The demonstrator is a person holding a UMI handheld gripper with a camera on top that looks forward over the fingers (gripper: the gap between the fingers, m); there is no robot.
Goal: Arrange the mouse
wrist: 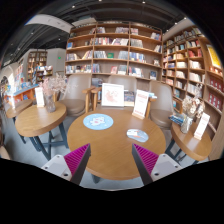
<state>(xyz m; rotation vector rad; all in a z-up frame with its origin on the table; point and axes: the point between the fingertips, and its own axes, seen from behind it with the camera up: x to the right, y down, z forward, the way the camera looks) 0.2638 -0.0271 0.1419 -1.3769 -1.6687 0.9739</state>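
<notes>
Mouse (137,135) lies lengthwise across round table (105,150), beyond the spread, empty gripper (112,160).

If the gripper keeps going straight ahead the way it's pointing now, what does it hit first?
Probably the round wooden table. The open gripper points over its top, and the blue mat lies beyond the fingers, left of centre. Depth is hard to judge.

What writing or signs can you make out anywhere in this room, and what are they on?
Nothing here can be read.
Upright sign on the round table: printed, too small to read.
Tilted sign beside it: too small to read.
Round blue mat: has a pale mark, illegible.
Card on the side table: illegible.
Bookshelves: book spines and covers too small.
The gripper has its jaws open, holding nothing.
</notes>
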